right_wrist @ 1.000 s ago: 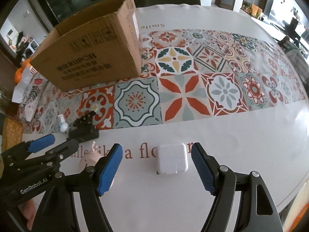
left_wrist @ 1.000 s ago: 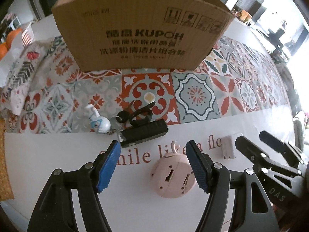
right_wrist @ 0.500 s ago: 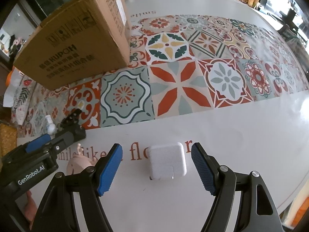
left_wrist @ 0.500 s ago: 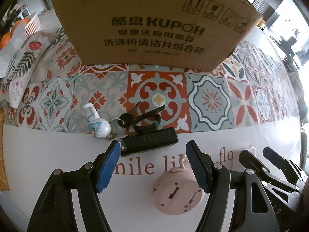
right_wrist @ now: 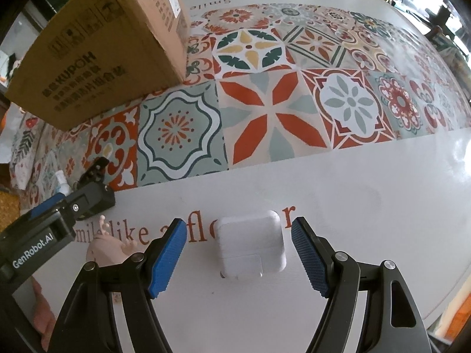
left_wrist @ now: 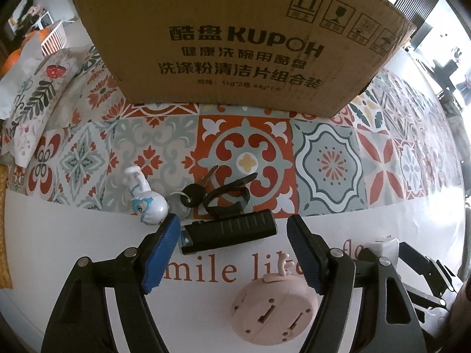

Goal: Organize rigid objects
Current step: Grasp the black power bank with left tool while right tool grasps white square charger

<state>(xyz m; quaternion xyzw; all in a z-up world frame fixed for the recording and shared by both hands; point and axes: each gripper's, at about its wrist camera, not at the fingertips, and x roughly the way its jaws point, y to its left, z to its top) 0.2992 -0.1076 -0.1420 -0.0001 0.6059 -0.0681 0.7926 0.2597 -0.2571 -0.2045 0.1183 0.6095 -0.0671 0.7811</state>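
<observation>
Tongs in your left hand [left_wrist: 232, 250] gape wide over the bench [right_wrist: 368, 206], the black flashlight [left_wrist: 228, 231] lying between their tips and the pink round gadget [left_wrist: 273, 311] nearer. Your right tongs [right_wrist: 239, 254], equally spread, flank the white charger [right_wrist: 251, 242] without touching it.

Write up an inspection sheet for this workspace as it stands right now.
Surface: white tablecloth with a patterned tile band and red lettering.
Job's things: white charger, black flashlight, pink round gadget, figurine keychain, all on the cloth; cardboard box behind them.
Clutter: floral cloth at the table's left edge.
Grippers: left gripper open, flashlight at its fingertips; right gripper open, straddling the charger, not touching.
Cables: nothing seen.
Surroundings: white basket with oranges beside it.
</observation>
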